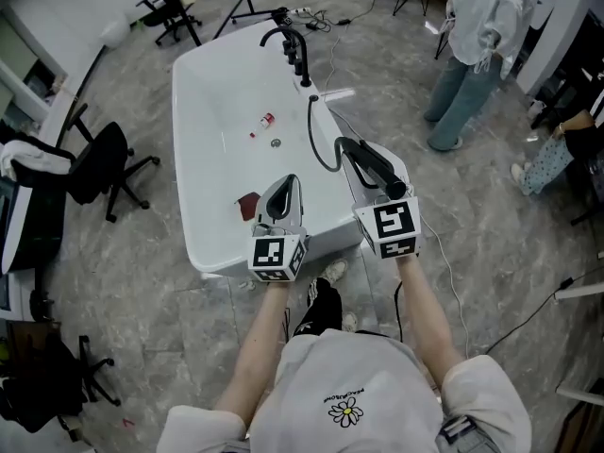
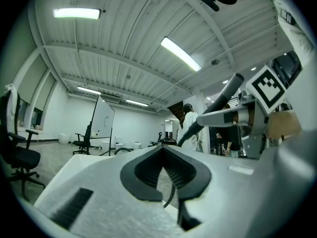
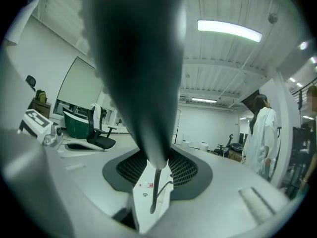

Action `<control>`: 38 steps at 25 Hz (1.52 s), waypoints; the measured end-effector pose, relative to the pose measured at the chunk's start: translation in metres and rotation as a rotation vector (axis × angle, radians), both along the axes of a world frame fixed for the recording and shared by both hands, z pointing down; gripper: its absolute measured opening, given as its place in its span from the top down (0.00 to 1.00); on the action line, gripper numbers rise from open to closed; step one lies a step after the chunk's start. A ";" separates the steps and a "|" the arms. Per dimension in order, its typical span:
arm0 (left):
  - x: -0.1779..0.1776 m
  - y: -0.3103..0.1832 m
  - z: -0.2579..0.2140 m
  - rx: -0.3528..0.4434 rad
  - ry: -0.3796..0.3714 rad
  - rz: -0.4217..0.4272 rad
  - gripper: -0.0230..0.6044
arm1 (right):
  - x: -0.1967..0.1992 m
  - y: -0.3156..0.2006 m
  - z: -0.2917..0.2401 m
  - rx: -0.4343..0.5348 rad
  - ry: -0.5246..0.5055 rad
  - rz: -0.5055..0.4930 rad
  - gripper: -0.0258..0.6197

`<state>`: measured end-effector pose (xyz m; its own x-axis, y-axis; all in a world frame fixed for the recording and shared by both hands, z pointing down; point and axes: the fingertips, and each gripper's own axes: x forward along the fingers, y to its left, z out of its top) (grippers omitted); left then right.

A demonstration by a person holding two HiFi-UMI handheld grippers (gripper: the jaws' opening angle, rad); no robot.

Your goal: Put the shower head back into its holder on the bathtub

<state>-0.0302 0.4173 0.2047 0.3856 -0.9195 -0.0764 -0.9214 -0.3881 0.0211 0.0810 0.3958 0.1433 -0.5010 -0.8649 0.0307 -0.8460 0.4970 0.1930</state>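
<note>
We grip the shower head in the right gripper, left gripper closed empty; the holder is not yet reached.

Bathtub: smooth, glossy white. Shower head and hose: matt black. Floor: grey marbled tile, slight sheen. Left gripper, right gripper: matt, grainy grey plastic, with dark ribbed pads.

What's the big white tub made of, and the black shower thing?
The bathtub looks like glossy white acrylic or enamel: smooth, faintly shiny walls. The shower head looks matte black, metal or plastic, hard to tell. Its black hose curves, so probably something flexible.
</note>
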 end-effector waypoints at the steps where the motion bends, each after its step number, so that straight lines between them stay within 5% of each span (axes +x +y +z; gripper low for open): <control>1: -0.001 -0.017 0.007 -0.006 -0.006 0.011 0.96 | -0.006 -0.017 -0.008 0.021 0.002 -0.004 0.75; 7: 0.006 -0.146 0.052 -0.070 -0.034 0.128 0.80 | -0.054 -0.144 -0.051 0.133 0.076 -0.047 0.75; 13: -0.007 -0.271 0.101 -0.187 -0.081 0.202 0.70 | -0.102 -0.290 -0.066 0.137 0.099 -0.048 0.75; 18: -0.026 -0.373 0.180 -0.340 -0.143 0.183 0.64 | -0.113 -0.406 -0.058 0.131 0.079 -0.049 0.75; 22: -0.045 -0.434 0.276 -0.463 -0.264 0.166 0.59 | -0.130 -0.491 -0.027 0.110 0.086 -0.101 0.75; 25: -0.062 -0.490 0.332 -0.523 -0.262 0.095 0.56 | -0.148 -0.547 0.015 0.061 0.107 -0.141 0.75; 34: -0.031 -0.543 0.439 -0.551 -0.371 0.151 0.50 | -0.137 -0.606 0.128 -0.055 0.071 -0.169 0.75; 38: -0.044 -0.565 0.469 -0.545 -0.306 0.071 0.56 | -0.125 -0.610 0.147 -0.047 0.053 -0.175 0.75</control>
